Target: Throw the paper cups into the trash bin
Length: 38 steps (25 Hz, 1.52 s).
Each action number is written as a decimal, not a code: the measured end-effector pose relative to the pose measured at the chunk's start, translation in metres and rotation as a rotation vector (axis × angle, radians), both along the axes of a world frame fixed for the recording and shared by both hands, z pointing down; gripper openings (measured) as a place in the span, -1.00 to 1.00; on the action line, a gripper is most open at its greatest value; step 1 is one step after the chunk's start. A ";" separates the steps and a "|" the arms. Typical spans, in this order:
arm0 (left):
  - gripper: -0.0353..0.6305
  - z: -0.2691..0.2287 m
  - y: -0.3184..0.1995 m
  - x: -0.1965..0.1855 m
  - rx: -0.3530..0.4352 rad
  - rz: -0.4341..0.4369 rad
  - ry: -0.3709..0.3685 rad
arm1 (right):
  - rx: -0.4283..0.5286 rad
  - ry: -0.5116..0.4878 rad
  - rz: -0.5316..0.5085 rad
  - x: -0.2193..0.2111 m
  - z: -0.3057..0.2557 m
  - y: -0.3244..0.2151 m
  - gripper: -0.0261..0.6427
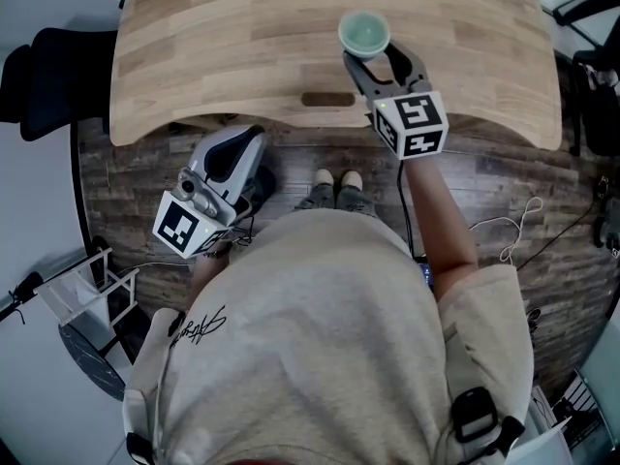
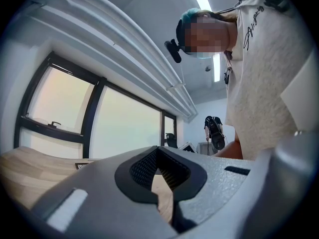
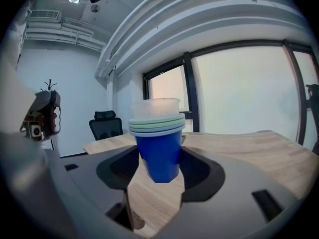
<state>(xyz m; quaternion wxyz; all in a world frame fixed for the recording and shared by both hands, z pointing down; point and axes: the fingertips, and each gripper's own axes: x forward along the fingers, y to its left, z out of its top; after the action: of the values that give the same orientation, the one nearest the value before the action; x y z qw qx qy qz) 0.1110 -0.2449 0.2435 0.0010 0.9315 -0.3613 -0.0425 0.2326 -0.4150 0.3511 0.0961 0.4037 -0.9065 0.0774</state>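
Right gripper (image 1: pixel 374 54): reaches out over the near edge of the table, its jaws spread just wide enough to clamp the sides of the cup stack.
Paper cups (image 3: pixel 158 151): several nested together, a blue one outermost, pale green and white rims above it and a clear cup on top. The stack stands upright between the right jaws. From the head view its pale green mouth (image 1: pixel 364 33) faces up over the wood.
Cup base: it seems to hang a little clear of the tabletop, though I cannot be sure of that.
Left gripper (image 1: pixel 244 143): held low at the person's left side, below the table's front edge. Its jaw tips are closed against each other with nothing caught in them.
Table (image 1: pixel 242 37): light wood planks with a curved front edge; the stack is the only thing on or over it.
Floor (image 1: pixel 523 192): dark wood boards, with a thin cable (image 1: pixel 513 229) lying across them to the person's right.
Office chair (image 3: pixel 105 124): black, beyond the far end of the table, near the large window (image 3: pixel 239 91).
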 end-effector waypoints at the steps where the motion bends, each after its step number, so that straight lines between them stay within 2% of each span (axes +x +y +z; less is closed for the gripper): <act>1: -0.89 0.000 0.000 0.000 0.000 0.002 0.000 | 0.005 -0.002 0.002 0.002 -0.003 0.001 -0.15; 13: -0.89 -0.006 -0.013 0.014 0.024 0.034 -0.001 | 0.042 -0.040 0.012 0.018 -0.034 0.012 -0.15; 29: -0.89 -0.014 -0.020 0.033 0.053 0.059 -0.004 | 0.108 -0.092 -0.050 0.023 -0.083 0.031 -0.15; 38: -0.89 -0.012 -0.020 0.040 0.054 0.053 -0.010 | 0.107 -0.115 -0.065 0.028 -0.089 0.037 -0.15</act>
<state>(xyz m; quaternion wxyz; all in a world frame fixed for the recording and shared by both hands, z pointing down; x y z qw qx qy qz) 0.1507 -0.2652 0.2313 -0.0246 0.9407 -0.3351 -0.0476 0.2609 -0.3782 0.2617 0.0248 0.3736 -0.9260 0.0487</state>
